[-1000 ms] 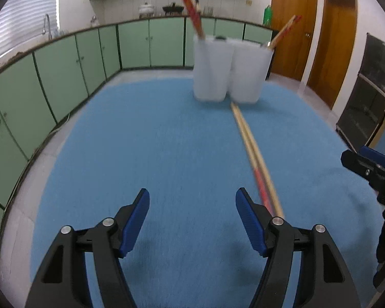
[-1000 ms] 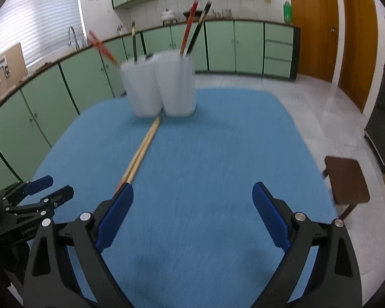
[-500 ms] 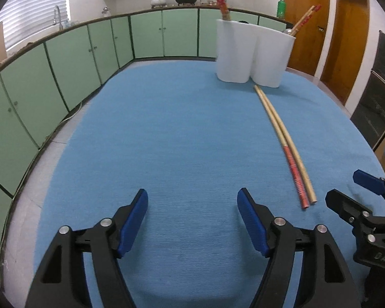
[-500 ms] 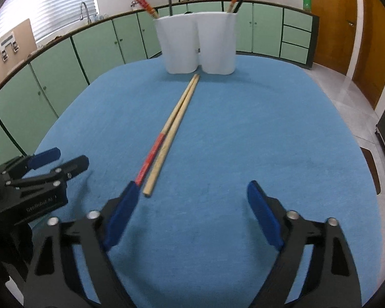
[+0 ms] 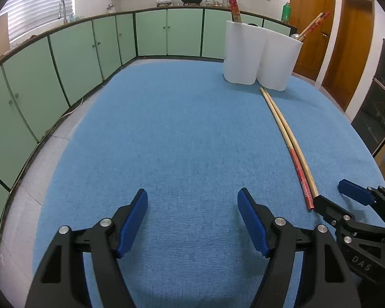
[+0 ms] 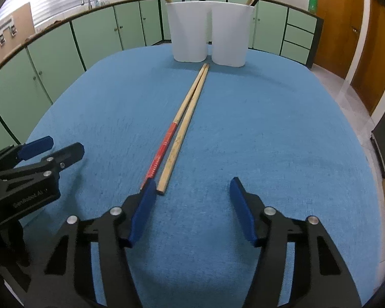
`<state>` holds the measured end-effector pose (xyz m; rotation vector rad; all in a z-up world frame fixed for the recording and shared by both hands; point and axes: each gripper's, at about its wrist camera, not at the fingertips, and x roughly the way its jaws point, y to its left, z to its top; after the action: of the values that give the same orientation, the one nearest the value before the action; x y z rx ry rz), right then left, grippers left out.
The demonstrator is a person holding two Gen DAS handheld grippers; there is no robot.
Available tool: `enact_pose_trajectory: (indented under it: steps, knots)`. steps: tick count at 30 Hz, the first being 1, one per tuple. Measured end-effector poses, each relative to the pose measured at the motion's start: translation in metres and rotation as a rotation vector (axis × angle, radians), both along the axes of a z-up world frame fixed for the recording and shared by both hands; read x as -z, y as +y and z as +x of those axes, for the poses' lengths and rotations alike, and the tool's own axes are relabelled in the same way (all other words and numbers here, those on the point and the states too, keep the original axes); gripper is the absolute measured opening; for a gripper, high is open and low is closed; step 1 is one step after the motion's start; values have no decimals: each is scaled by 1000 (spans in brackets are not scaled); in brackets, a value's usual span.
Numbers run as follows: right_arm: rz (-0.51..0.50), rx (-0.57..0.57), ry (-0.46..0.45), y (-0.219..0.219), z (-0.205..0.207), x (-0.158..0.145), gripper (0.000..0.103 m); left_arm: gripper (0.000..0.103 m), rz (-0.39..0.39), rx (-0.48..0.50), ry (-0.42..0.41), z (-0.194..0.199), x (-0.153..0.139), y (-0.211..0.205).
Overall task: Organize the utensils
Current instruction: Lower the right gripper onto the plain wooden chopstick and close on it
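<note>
Chopsticks (image 6: pixel 178 131) lie paired on cloth — one plain, one red-handled.

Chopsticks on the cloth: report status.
Both tools open: left, right just closing, nothing between. Chopsticks lie flat before white holders. Path clear.

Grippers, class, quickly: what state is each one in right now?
Left gripper: open, holding nothing.
Right gripper: open, jaws have just been closing, nothing between them; the chopsticks lie just ahead.
</note>
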<state>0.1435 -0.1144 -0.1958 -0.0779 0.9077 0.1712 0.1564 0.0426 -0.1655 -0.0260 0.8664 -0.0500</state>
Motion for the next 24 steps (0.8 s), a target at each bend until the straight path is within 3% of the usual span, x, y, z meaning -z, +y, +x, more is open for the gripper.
enact_pose_trajectory:
  steps: [9,16,24]
  knots:
    - [25,-39,3,0,-4,-2,8,72,9,2,0,1,1,-3]
    - [104,-37,17,-13,-7,-3,8,72,24,9,3,-1,2,-7]
    - [107,-45,20,-9,-4,-2,7,72,32,15,6,-1,2,-9]
